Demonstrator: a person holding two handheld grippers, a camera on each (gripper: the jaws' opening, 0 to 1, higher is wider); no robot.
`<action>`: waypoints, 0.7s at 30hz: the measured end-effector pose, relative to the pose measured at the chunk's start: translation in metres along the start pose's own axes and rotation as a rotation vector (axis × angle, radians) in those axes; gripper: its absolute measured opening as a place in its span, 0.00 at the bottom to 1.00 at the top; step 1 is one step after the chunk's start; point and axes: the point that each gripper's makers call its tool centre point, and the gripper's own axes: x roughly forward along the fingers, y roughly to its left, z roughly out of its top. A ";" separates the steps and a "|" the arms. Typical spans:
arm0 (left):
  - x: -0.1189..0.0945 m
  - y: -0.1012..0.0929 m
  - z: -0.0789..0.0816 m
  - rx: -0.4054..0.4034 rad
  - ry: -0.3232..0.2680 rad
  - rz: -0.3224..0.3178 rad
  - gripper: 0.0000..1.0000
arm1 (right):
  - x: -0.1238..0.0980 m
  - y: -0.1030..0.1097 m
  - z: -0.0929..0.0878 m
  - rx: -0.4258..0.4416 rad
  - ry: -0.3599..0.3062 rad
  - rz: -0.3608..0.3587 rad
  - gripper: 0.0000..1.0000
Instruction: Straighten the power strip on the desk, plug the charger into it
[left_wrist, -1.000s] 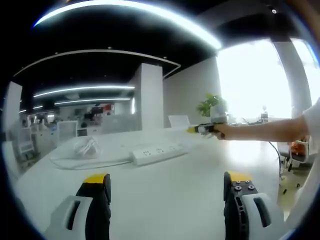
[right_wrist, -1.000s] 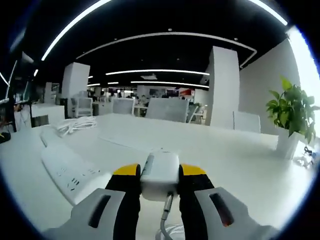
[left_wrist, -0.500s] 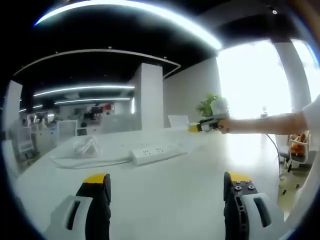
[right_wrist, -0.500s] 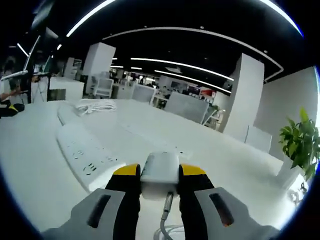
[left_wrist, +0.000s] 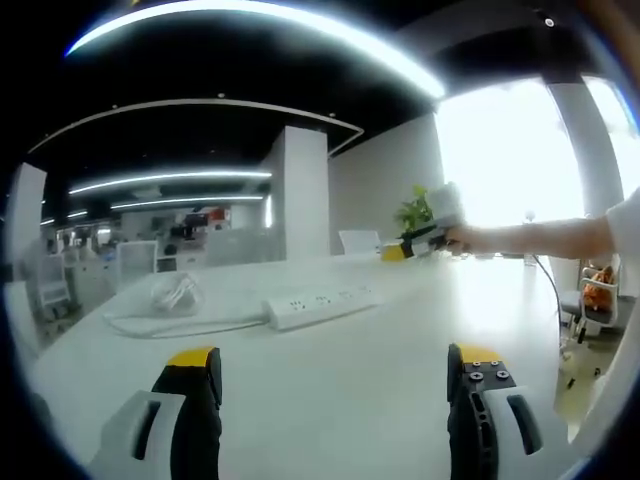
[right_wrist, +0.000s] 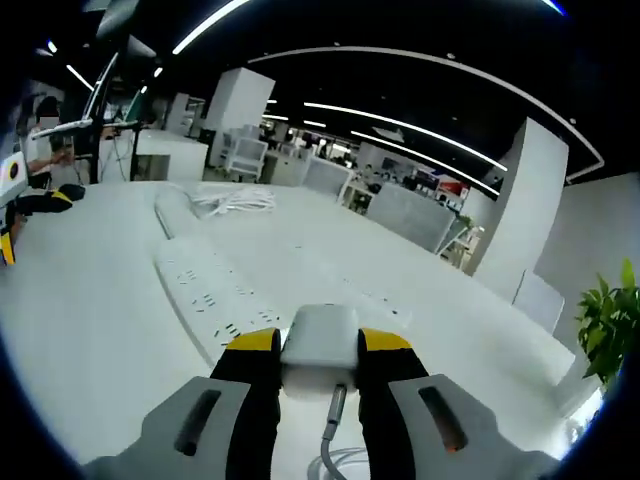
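In the left gripper view, the left claw (left_wrist: 333, 385) is hanging low over the white bench (left_wrist: 330, 400) with its jaws standing wide apart and nothing between them. The power strip (left_wrist: 322, 305) is lying well ahead of it on the bench, its cable running off toward a coiled bundle (left_wrist: 172, 293). Beyond it, the right claw (left_wrist: 400, 249) is being carried higher than it was a second ago, and the charger (left_wrist: 445, 205) it is holding is now showing raised against the bright window, near the potted plant (left_wrist: 412, 211).

In the right gripper view, the right claw (right_wrist: 320, 352) is staying clamped on the charger (right_wrist: 321, 343), whose cord (right_wrist: 333, 425) is trailing back between the jaws. The power strip (right_wrist: 213, 296) is now sitting just ahead and left of the claw, with its sockets facing up, whereas a second ago it lay lower and farther aside. That suggests the person is lining the charger up over the strip, so the plugging-in seems close but not yet done.
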 end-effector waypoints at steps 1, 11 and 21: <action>0.000 0.000 0.000 0.000 0.000 0.000 0.96 | 0.000 0.001 0.003 -0.013 0.007 0.013 0.28; 0.000 -0.002 -0.001 -0.001 -0.005 -0.005 0.96 | -0.003 0.021 0.011 -0.154 0.089 0.102 0.28; -0.001 0.000 0.002 -0.006 -0.010 -0.005 0.96 | 0.002 0.042 0.014 -0.298 0.196 0.204 0.28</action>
